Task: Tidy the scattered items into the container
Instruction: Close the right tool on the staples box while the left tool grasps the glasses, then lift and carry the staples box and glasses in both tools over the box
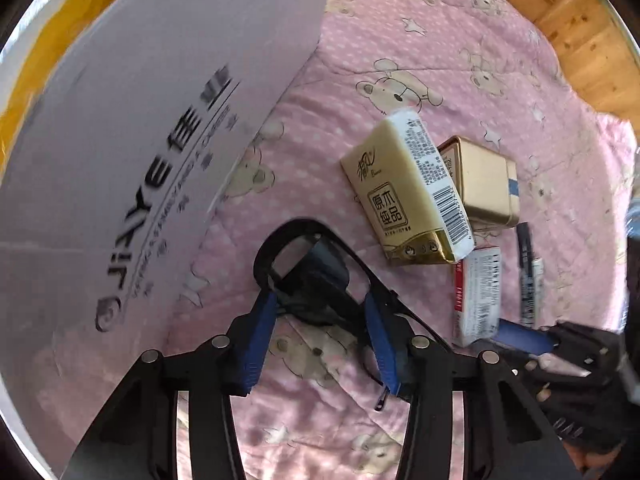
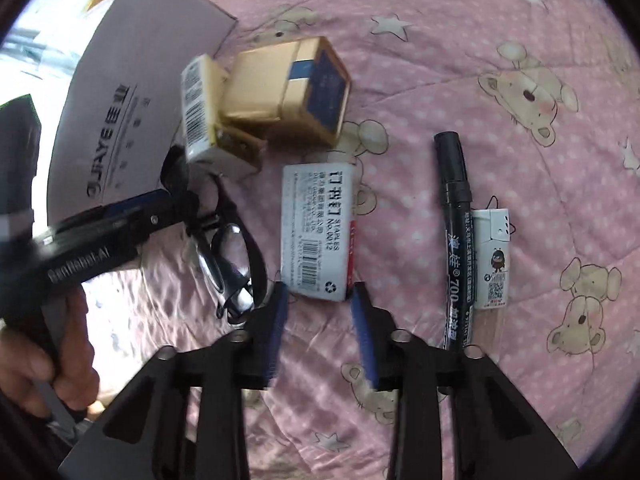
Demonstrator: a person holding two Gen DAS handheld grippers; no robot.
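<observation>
Black glasses (image 1: pixel 312 272) sit folded between the blue pads of my left gripper (image 1: pixel 318 300), which is shut on them next to the grey printed cardboard box (image 1: pixel 120 160). Seen from the right wrist, the glasses (image 2: pixel 228 252) hang from that left gripper (image 2: pixel 176 200) above the pink bedspread. My right gripper (image 2: pixel 320 290) is open, its tips flanking the near end of a white staples box (image 2: pixel 316 232). A black marker (image 2: pixel 456 240) and a white lighter (image 2: pixel 494 260) lie to its right. A yellow tissue pack (image 2: pixel 200 108) leans on a gold carton (image 2: pixel 288 88) farther off.
The pink bear-print bedspread (image 1: pixel 400 40) covers the whole surface, with wooden floor (image 1: pixel 560 20) beyond its far edge. The cardboard box (image 2: pixel 132 100) shows a yellow inside (image 1: pixel 40 60). A person's hand (image 2: pixel 60 360) grips the left tool's handle.
</observation>
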